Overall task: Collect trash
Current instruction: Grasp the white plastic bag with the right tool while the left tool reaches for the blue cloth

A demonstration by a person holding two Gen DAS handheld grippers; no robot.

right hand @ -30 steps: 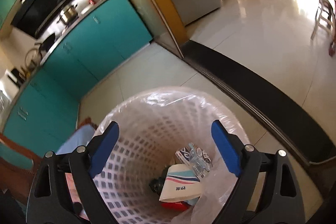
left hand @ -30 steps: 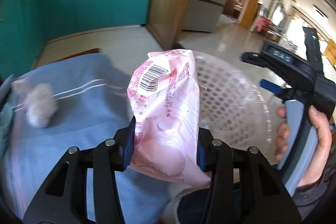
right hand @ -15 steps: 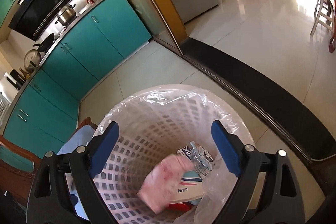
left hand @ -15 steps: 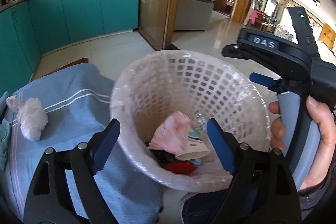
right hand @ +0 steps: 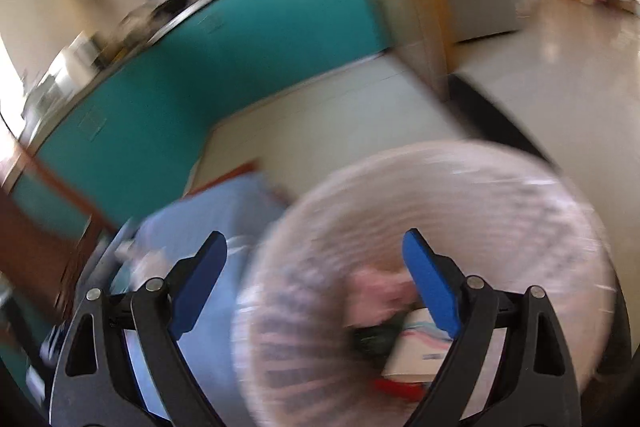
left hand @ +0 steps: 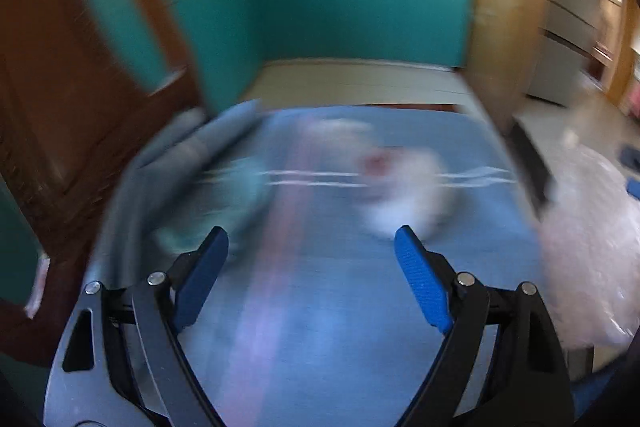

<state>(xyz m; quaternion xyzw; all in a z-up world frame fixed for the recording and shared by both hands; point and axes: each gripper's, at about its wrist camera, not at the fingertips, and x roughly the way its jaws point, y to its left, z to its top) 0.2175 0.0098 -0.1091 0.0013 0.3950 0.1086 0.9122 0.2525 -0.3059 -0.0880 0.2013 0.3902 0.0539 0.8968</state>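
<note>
Both views are heavily motion-blurred, so I read shapes only.

Left gripper [left hand: 310,243]: jaws spread wide, nothing between them. It looks over the blue cloth [left hand: 320,307] covering the counter. The white crumpled wad [left hand: 404,183] lies on the cloth, far of the gripper and slightly to the right, well apart from the blue pads. A pale teal piece [left hand: 244,187] lies to the left of it, too smeared to identify.

Right gripper [right hand: 314,251]: jaws also released, empty. It hangs above the lined basket [right hand: 460,163], which sits to the right of the cloth. Inside I make out a pink wrapper [right hand: 380,291], a white carton [right hand: 416,351] and something red at the bottom.

Step in hand, as I judge it: between items, with some trash binned and the left gripper lining up on the wad.

Next move calls for bringing the left jaws down around the wad, closing on it, then carrying it right to the basket.

Orientation of the wad: it seems elongated near to far, leaning slightly right at the near end, but blur stretches it and I cannot fix the axis with confidence.
</note>
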